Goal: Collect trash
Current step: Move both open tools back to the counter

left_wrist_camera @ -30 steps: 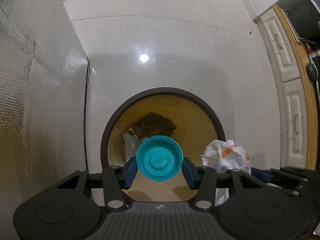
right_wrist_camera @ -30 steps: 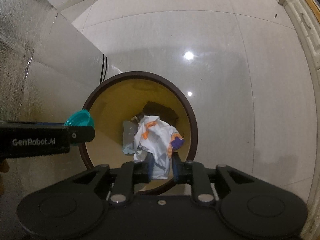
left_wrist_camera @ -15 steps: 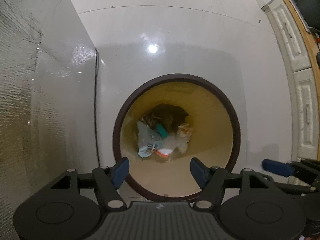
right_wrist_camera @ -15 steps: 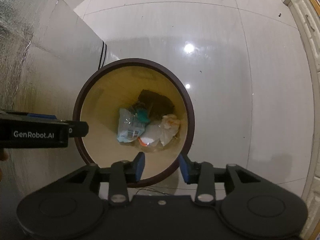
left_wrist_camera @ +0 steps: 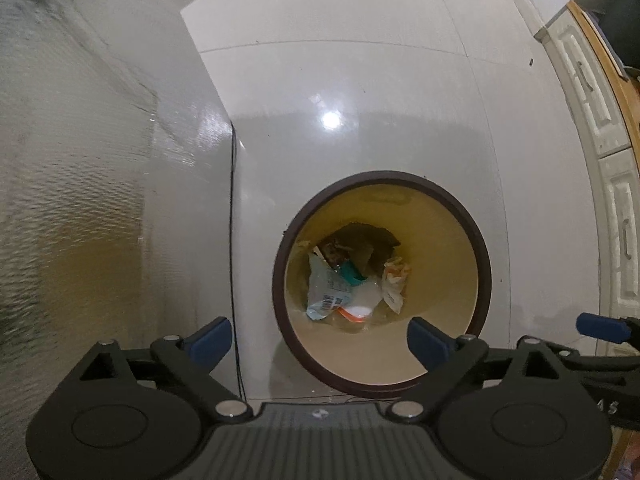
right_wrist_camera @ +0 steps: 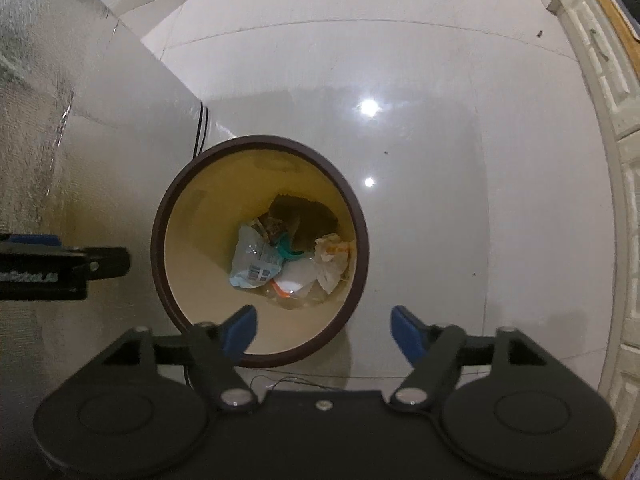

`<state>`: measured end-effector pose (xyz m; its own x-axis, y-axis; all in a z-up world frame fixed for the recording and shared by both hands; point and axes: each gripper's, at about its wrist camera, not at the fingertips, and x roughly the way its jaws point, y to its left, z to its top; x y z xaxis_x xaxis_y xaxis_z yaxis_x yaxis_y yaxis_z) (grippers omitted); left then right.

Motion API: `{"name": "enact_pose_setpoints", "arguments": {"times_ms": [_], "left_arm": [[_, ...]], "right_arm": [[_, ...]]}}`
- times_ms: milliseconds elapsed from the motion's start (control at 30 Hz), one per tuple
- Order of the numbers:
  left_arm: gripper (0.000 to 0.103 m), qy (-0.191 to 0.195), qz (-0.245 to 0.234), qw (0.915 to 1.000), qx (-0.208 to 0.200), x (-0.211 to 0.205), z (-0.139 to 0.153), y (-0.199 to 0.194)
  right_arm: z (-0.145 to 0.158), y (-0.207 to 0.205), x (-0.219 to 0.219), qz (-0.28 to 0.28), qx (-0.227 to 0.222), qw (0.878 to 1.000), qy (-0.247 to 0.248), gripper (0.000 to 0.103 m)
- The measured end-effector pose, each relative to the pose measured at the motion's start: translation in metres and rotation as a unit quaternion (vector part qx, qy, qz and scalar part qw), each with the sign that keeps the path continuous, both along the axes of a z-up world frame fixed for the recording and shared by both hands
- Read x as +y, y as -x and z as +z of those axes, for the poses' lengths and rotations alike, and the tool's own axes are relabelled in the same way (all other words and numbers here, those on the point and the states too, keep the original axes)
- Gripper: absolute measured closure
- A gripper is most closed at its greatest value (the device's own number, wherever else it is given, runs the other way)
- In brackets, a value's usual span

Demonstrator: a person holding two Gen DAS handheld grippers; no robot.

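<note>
A round bin with a dark brown rim (left_wrist_camera: 486, 276) (right_wrist_camera: 362, 240) and yellow inside stands on the floor below both grippers. At its bottom lie the teal lid (left_wrist_camera: 351, 273) (right_wrist_camera: 289, 251), the crumpled white wrapper (left_wrist_camera: 394, 282) (right_wrist_camera: 332, 260), a clear plastic package with a barcode (left_wrist_camera: 326, 296) (right_wrist_camera: 252, 266) and other scraps. My left gripper (left_wrist_camera: 320, 342) is open and empty above the bin's near left edge. My right gripper (right_wrist_camera: 324, 330) is open and empty above the bin's near edge. The left gripper also shows at the left of the right wrist view (right_wrist_camera: 60, 266).
A shiny silver-wrapped surface (left_wrist_camera: 80, 200) (right_wrist_camera: 60, 120) stands at the left, with a black cable (left_wrist_camera: 232, 240) running down beside it. White cabinet doors (left_wrist_camera: 616, 220) (right_wrist_camera: 616, 80) line the right. Glossy white floor tiles (left_wrist_camera: 360, 80) surround the bin.
Both grippers let go: the teal lid and the white wrapper dropped into the bin. Both jaws opened wide and the grippers rose away from the bin.
</note>
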<state>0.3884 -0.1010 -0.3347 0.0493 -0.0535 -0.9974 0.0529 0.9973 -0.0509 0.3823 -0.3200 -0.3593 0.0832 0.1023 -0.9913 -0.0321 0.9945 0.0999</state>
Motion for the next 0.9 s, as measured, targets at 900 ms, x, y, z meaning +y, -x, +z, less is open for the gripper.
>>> {"name": "enact_pose_setpoints", "arguments": {"times_ms": [900], "left_arm": [[0.000, -0.011, -0.006, 0.9932, -0.116, 0.015, 0.127, 0.054]], "right_arm": [[0.122, 0.049, -0.024, -0.055, -0.134, 0.989, 0.009, 0.000]]}}
